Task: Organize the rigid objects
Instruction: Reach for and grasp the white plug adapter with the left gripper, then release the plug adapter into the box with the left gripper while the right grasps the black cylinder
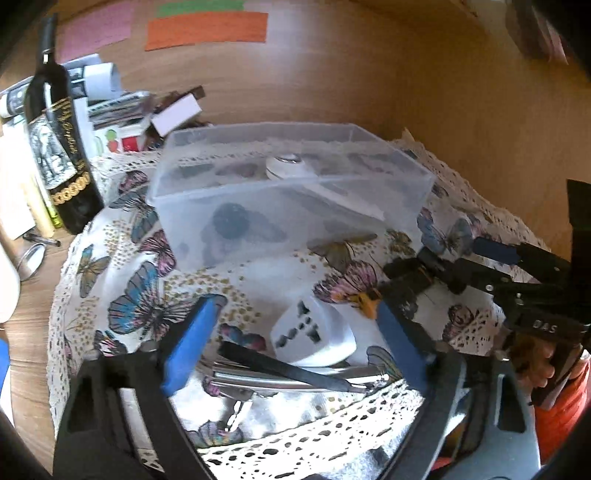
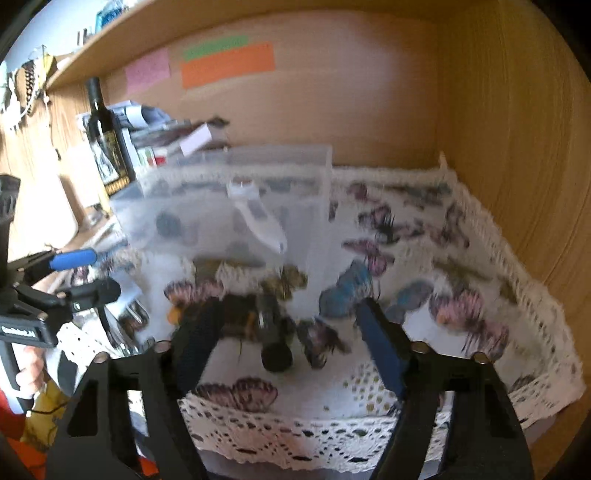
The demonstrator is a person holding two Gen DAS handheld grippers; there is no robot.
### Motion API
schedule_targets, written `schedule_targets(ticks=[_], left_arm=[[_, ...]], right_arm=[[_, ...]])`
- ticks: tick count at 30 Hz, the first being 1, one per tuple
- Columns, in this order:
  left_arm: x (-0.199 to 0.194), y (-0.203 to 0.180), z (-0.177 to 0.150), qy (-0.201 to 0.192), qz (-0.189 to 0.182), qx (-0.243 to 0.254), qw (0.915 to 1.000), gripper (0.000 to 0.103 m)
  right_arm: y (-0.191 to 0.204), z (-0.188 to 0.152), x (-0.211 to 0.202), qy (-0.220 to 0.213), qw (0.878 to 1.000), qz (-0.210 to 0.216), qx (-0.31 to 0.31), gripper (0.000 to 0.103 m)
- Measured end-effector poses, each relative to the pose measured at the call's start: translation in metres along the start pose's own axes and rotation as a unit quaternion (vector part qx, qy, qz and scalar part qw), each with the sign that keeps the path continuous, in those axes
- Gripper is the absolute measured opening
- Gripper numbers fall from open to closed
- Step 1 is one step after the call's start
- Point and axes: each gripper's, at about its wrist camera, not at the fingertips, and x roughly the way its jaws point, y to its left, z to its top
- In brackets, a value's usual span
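- While its blue-padded fingers stand spread wide, the left gripper [image 1: 295,354] hangs low over the butterfly cloth [image 1: 122,295], pinching nothing; both pads are clear of the things between them.
- Just past those fingers, at 6 o'clock in the left wrist view, lie shiny metal utensils [image 1: 295,380] crossed by a thin black tool [image 1: 280,367], and touching their far side sits a white travel adapter [image 1: 314,336], socket face up.
- At 3 o'clock in that view the right gripper [image 1: 428,266] reaches in from the side over a dark cylindrical object [image 1: 410,280] beside a small orange piece [image 1: 369,306].
- From the right wrist view, the right gripper [image 2: 284,325] is also spread open, its fingers on either side of the dark cylindrical object [image 2: 273,336], which lies on the cloth pointing toward the camera; blur hides whether either pad touches it.
- Farther back, at 12 o'clock, a clear plastic box [image 1: 288,192] stands on the cloth with a white remote-like device [image 1: 291,166] leaning inside it.
- At 10 o'clock, off the cloth on the wooden bench [image 1: 33,325], a dark wine bottle [image 1: 62,147] stands upright among stacked boxes and papers [image 1: 129,110].
- Farthest, coloured paper notes [image 1: 207,31] are stuck on the wooden back wall.
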Motion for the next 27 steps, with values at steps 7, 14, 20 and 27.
schedule_targets(ticks=[7,14,20,27], left_arm=[[0.015,-0.006,-0.007,0.027,-0.010,0.012,0.9995,0.064],[0.015,-0.006,-0.006,0.022,-0.014,0.015,0.9995,0.049],[0.003,-0.002,0.001,0.000,-0.013,0.003,0.9999,0.049],[-0.025,0.001,0.019,-0.044,-0.009,-0.002,0.9990,0.049]], right_arm=[[0.005,-0.002,0.014,0.014,1.000,0.016,-0.004,0.051],[0.002,0.003,0.032,0.035,0.999,0.031,0.003,0.026],[0.000,0.005,0.025,0.023,0.999,0.039,0.013,0.022],[0.000,0.018,0.004,-0.020,0.999,0.032,0.014,0.022]])
